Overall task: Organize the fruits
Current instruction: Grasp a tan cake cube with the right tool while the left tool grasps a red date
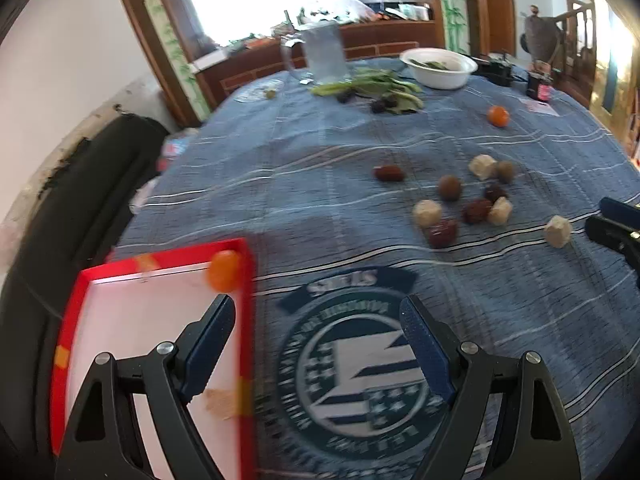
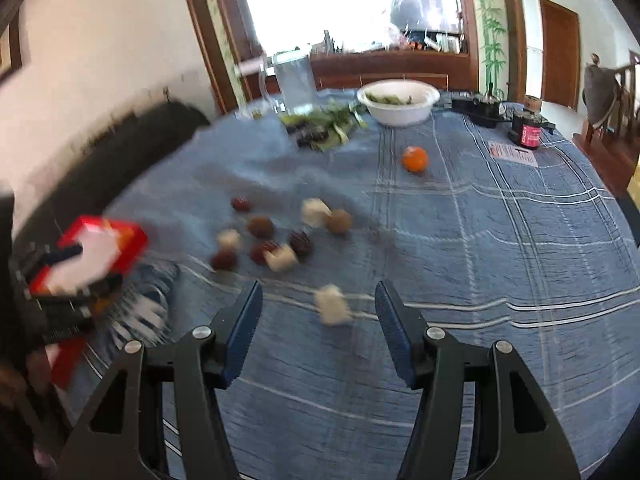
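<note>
Red tray (image 1: 154,264) far left, orange fruit (image 1: 224,270) inside at its far corner, rolls easily. Left gripper (image 1: 316,316) spread, empty. Fruit cluster (image 2: 276,236) mid-cloth: small, light, round, best pinched across the middle. Right gripper (image 2: 318,304) spread, astride pale chunk (image 2: 332,306), no contact. Cloth emblem only in left view

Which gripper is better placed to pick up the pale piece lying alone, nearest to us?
Probably the right gripper: its open jaws already frame the lone pale piece. The left gripper, also open and empty, is over the red tray edge, away from it.
</note>
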